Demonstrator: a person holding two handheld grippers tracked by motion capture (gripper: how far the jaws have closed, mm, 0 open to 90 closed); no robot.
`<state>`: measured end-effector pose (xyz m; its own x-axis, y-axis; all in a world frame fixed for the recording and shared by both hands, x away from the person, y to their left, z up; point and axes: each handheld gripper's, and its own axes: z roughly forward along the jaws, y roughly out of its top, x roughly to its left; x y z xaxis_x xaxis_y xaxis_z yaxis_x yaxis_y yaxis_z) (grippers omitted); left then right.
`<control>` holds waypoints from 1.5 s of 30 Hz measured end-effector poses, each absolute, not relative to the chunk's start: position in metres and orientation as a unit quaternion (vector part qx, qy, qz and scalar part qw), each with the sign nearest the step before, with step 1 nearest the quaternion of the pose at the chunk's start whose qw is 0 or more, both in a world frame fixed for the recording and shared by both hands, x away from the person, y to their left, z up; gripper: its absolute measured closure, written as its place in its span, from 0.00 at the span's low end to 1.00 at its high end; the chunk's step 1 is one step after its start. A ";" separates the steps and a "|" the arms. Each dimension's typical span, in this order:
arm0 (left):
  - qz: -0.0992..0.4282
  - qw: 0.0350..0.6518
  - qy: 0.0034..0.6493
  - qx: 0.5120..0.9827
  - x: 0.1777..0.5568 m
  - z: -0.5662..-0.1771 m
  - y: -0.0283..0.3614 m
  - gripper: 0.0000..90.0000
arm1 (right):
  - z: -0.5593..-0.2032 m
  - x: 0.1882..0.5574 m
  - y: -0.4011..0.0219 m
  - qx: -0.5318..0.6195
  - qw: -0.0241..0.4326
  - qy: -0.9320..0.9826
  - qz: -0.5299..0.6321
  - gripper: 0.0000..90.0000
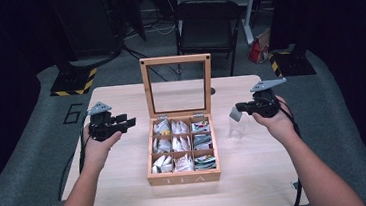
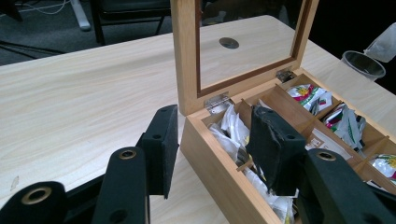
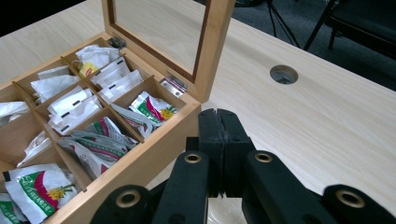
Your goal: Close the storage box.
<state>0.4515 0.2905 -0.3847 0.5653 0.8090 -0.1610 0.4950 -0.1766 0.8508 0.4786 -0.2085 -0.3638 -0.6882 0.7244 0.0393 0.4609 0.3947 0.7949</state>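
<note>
Wooden tea box (image 1: 184,177) open mid-table; left gripper (image 1: 131,121) spread, right gripper (image 1: 237,108) closed

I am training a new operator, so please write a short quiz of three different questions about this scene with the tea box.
1. True or false: the lid of the wooden tea box stands open.
2. Which gripper has its jaws closed together? A) left gripper B) right gripper
3. Fill in: the clear plastic cup stands on the table near the ____ gripper.

Key: 1 true; 2 B; 3 right.
</note>
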 end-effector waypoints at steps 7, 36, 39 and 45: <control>0.167 0.473 0.436 0.747 0.452 -0.385 0.291 0.58 | -0.375 0.481 -0.214 0.374 0.159 0.818 0.407 1.00; 0.163 0.472 0.439 0.747 0.451 -0.388 0.294 0.58 | -0.418 0.489 -0.220 0.407 0.147 0.815 0.384 1.00; 0.164 0.471 0.438 0.748 0.451 -0.389 0.293 0.58 | -0.422 0.488 -0.219 0.409 0.144 0.816 0.381 0.99; 0.165 0.471 0.439 0.748 0.451 -0.389 0.293 0.58 | -0.427 0.489 -0.217 0.408 0.144 0.819 0.377 0.99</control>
<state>0.4513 0.2934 -0.3889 0.5611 0.8108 -0.1666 0.5005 -0.1719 0.8485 0.4885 -0.2173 -0.4269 -0.6249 0.7773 0.0726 0.5598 0.3814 0.7356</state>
